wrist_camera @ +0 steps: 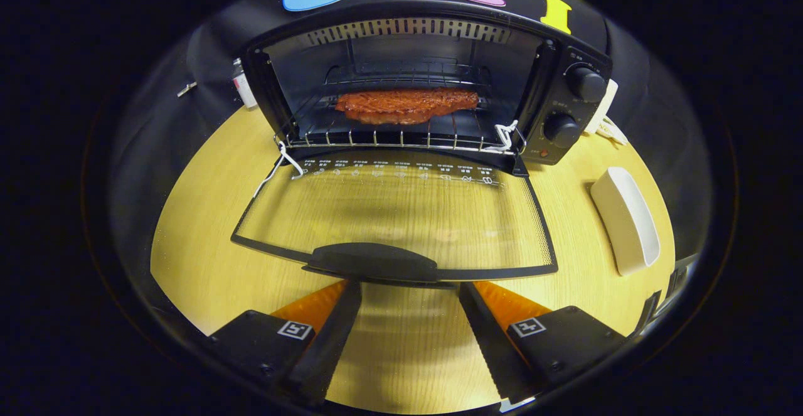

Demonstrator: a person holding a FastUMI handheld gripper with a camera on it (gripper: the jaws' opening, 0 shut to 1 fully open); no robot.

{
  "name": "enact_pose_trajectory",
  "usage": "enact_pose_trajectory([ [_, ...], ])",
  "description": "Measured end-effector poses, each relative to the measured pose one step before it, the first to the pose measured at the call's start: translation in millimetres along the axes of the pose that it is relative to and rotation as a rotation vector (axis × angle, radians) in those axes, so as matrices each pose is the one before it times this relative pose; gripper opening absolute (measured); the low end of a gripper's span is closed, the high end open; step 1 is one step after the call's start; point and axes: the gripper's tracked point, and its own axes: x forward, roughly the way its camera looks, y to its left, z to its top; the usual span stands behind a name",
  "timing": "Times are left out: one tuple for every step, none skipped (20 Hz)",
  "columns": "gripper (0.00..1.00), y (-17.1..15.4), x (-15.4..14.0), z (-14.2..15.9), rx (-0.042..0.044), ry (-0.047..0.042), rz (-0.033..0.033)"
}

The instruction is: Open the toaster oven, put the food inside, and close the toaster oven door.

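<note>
Two spread, empty tongs (pixel 408 287) behind lowered oven door (pixel 401 215), steak (pixel 406 105) on rack, white dish (pixel 626 218) beside

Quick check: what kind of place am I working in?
Likely a staged kitchen-style booth: a toaster oven on a wooden tabletop, black cloth behind, a white dish beside it. The gripper is open.

A staged booth set up as a kitchen corner: a small wooden table (pixel 207 240) ringed by black cloth wall (pixel 157 108). At twelve o'clock stands a toaster oven (pixel 564 90) with cooked food (pixel 408 105) on its rack; at three o'clock lies a white dish (pixel 627 221).
</note>
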Motion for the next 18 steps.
enact_pose_trajectory([
  [0.98,-0.22,-3.98,3.19,-0.01386,-0.01122,0.00074],
  [0.98,-0.16,-4.37,2.98,-0.01226,-0.01152,0.00129],
  [0.98,-0.04,-5.96,3.63,-0.00669,-0.01048,0.00182],
  [0.98,0.02,-6.57,3.5,-0.00224,-0.01402,0.00414],
  [0.98,0.1,-5.99,4.49,0.00395,-0.01431,0.00477],
  [0.98,0.55,-6.61,3.94,0.00733,-0.01884,0.00635],
  [0.98,-0.34,-4.81,4.79,0.00913,-0.01833,0.00498],
  [0.98,0.21,-5.0,5.11,0.01138,-0.02108,0.00512],
  [0.98,0.2,-4.12,5.69,0.01229,-0.01991,0.00491],
  [0.98,0.49,-3.98,4.87,0.01459,-0.0157,0.00565],
  [0.98,0.25,-1.78,3.48,0.01705,-0.01337,0.00505],
  [0.98,-0.35,-0.5,2.62,0.01445,-0.01019,0.00497],
  [0.99,0.55,-0.6,3.81,0.01095,-0.00914,0.00426],
  [1.0,0.34,-1.76,4.35,0.0077,-0.00835,0.00275],
  [0.99,0.45,-1.09,3.82,0.00486,-0.00867,0.00141],
  [0.99,0.39,-1.12,4.25,0.00296,-0.00973,0.0001],
  [0.99,0.11,-1.03,5.7,0.00213,-0.01177,-0.00158],
  [0.99,0.25,-1.47,7.0,0.00108,-0.01397,-0.00044],
])
